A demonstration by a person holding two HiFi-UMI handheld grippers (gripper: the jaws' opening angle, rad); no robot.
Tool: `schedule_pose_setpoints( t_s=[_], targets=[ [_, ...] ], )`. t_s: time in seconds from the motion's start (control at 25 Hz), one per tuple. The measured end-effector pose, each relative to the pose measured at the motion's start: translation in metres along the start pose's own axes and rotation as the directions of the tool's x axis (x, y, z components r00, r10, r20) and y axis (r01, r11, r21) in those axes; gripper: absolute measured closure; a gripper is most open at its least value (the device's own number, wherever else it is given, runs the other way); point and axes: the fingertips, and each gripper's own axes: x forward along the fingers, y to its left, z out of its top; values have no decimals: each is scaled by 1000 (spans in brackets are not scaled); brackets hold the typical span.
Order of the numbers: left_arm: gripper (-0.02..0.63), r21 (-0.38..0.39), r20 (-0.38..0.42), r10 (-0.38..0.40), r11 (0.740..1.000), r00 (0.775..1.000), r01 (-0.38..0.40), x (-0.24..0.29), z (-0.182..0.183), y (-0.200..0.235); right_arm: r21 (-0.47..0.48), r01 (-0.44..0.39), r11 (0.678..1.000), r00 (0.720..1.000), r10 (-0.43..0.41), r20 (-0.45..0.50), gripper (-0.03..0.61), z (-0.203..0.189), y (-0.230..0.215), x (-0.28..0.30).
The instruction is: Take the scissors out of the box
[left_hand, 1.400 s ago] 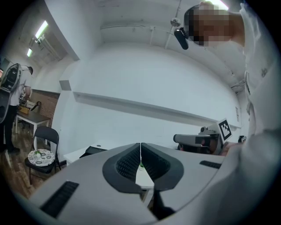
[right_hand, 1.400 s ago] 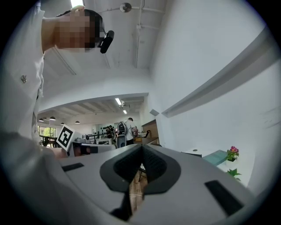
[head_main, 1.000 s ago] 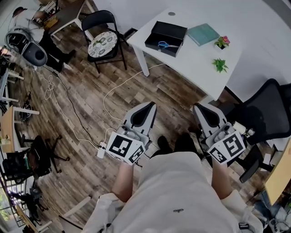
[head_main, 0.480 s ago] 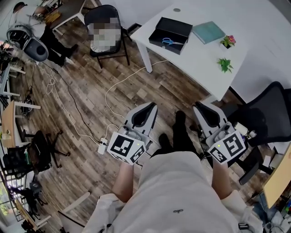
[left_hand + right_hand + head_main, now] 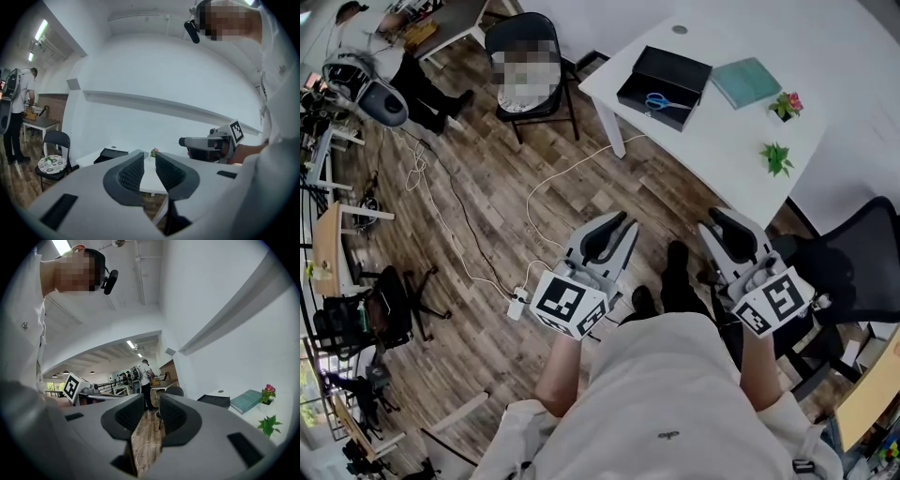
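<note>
Scissors point(image 5: 657, 101) in open box point(image 5: 680, 67) on desk point(image 5: 722, 131), well apart from both. Left gripper point(image 5: 619, 230) parted, empty; right gripper point(image 5: 722, 223) jaws just opening, empty. Risk — level approach hits box wall, shoves box.

A white table point(image 5: 712, 141) stands far right on the wood floor. On it an open black box point(image 5: 680, 64) holds blue-handled scissors point(image 5: 661, 101). Right of the box lie a teal book point(image 5: 752, 82), a flower pot point(image 5: 786, 105) and a green plant point(image 5: 776, 157). Nearer, the left gripper point(image 5: 614, 228) and right gripper point(image 5: 724, 223) hang over the floor, well apart from the table. The right gripper's jaws have just been opening, with nothing between them. A folding chair point(image 5: 530, 66) stands left of the table.
</note>
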Motion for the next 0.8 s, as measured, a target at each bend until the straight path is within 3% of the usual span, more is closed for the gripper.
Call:
schedule_pose_setpoints(
  t_s=[0.8],
  targets=[
    [514, 6, -11, 140, 990, 990, -140, 111, 26, 36, -12, -185, 983, 982, 185, -40, 462, 23, -109, 70]
  ],
)
